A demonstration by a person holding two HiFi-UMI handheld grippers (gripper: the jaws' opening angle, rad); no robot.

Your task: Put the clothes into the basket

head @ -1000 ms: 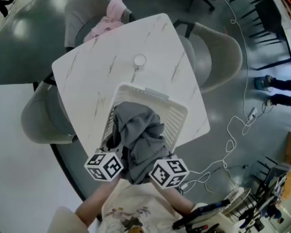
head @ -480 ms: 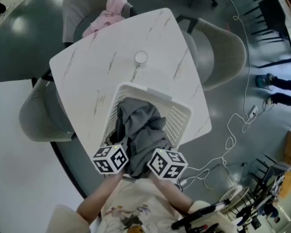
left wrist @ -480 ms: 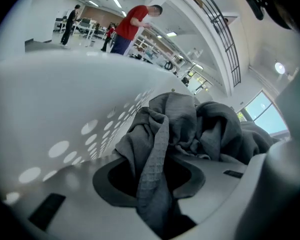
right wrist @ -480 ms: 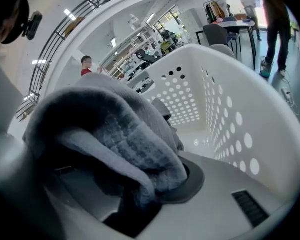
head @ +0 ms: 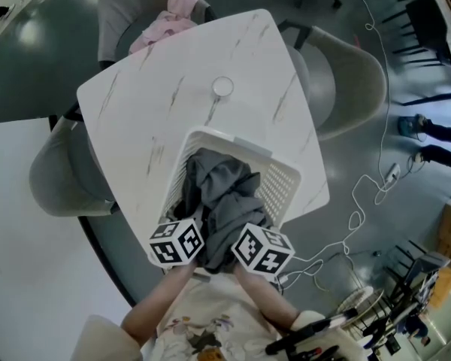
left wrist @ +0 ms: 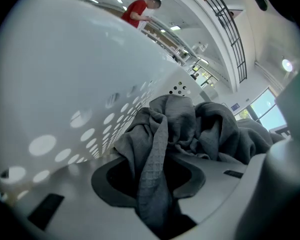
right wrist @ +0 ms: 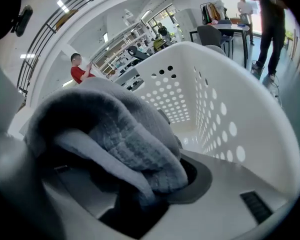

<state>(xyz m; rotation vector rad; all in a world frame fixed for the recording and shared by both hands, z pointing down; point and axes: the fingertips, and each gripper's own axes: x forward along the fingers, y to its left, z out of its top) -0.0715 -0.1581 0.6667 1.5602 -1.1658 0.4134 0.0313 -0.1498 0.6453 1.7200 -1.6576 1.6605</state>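
Observation:
A white perforated basket (head: 279, 177) stands on the near corner of the marble table (head: 150, 104), holding a heap of grey clothes (head: 227, 200). Both grippers reach into its near end; their marker cubes show at the left (head: 177, 241) and right (head: 262, 249). In the left gripper view a grey fold (left wrist: 157, 154) runs down into the left gripper (left wrist: 157, 194), which is shut on it beside the basket wall (left wrist: 65, 99). The right gripper (right wrist: 140, 189) has its jaws opening, with thick grey cloth (right wrist: 125, 134) lying loose across them inside the basket (right wrist: 225, 114).
A pink garment (head: 169, 22) lies on a grey chair at the table's far side. A small round object (head: 222, 87) sits on the tabletop beyond the basket. More chairs ring the table, and a white cable (head: 364, 194) trails over the floor at right.
Both grippers have pushed a little further forward and down into the basket with the grey clothes. The heap has settled lower inside it.

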